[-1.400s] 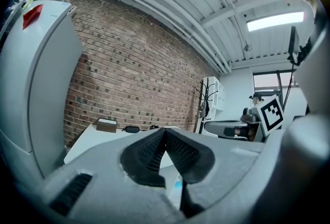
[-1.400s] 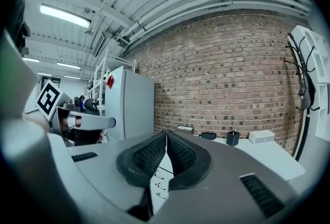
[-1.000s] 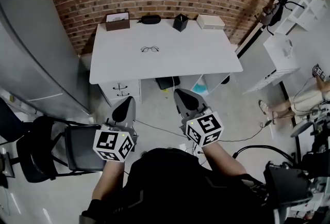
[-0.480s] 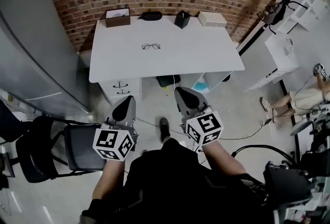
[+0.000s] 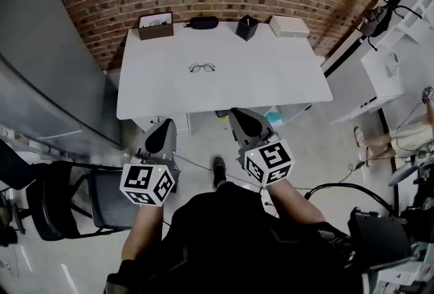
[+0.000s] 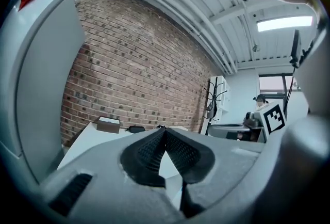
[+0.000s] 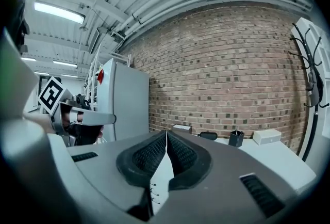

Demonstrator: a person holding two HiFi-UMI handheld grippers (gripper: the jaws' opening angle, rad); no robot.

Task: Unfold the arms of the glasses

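The glasses (image 5: 202, 68) are being left lying on the white table (image 5: 271, 86), at one o'clock from the left gripper (image 5: 165, 124) and eleven o'clock from the right gripper (image 5: 236, 114), well apart from both. Both grippers are being held with jaws pressed fully together, nothing between them (black-and-white square markers are being shown on their cubes). Along the table's twelve o'clock edge, a brown box (image 5: 155, 25), a black case (image 5: 203, 22), a black holder (image 5: 246, 27) and a white box (image 5: 289, 26) are being displayed in a row; print on them is too small to be read.

1 white table (image 5: 271, 76) at upper centre bears 1 pair of glasses (image 5: 202, 68), 1 brown box (image 5: 155, 25), 1 black case (image 5: 203, 22), 1 black cup (image 5: 246, 27) and 1 white box (image 5: 289, 26). Lower in the frame there are 2 grippers, the left gripper (image 5: 164, 123) and the right gripper (image 5: 235, 113), with 1 black chair (image 5: 61, 198) at lower left.
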